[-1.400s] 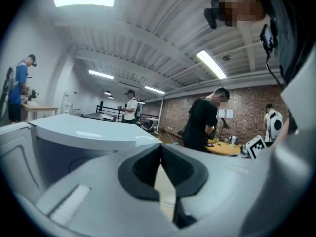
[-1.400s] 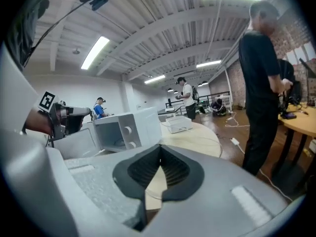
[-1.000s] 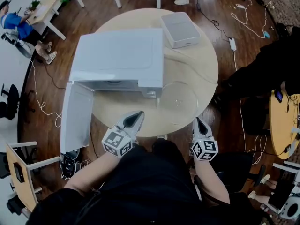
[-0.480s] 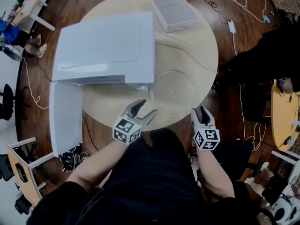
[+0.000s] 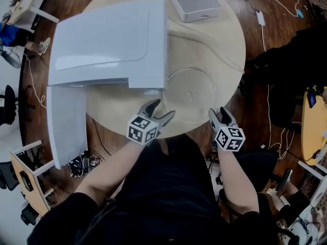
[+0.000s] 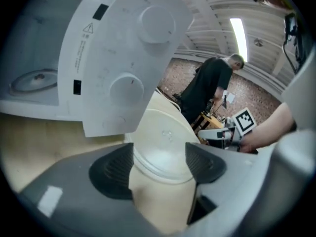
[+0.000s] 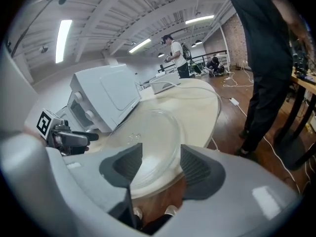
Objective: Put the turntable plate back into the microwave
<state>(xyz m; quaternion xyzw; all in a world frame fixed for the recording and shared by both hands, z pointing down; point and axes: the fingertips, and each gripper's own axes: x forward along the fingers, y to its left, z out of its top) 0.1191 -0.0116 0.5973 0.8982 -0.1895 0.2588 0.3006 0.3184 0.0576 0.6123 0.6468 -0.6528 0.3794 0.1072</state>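
Observation:
The clear glass turntable plate point(image 5: 190, 95) lies flat on the round wooden table point(image 5: 225, 40), just right of the white microwave point(image 5: 110, 45), whose door point(image 5: 66, 121) stands swung open. My left gripper point(image 5: 162, 109) hovers at the plate's near-left rim and my right gripper point(image 5: 218, 112) at its near-right rim. Both sets of jaws have just been opening and stand open. In the left gripper view the plate point(image 6: 160, 142) lies ahead between the pads, which do not press on it. In the right gripper view the plate point(image 7: 153, 142) likewise lies ahead between the pads, untouched.
A flat white box point(image 5: 193, 1) sits at the table's far side, with a thin cable across the tabletop. The open microwave door overhangs the table's left edge. A person in black point(image 5: 286, 60) stands at the right. Cables lie on the wooden floor.
Both grippers have sunk toward the table's near edge and closed in on the plate's rim. Their jaws, shut a second ago, now stand apart.

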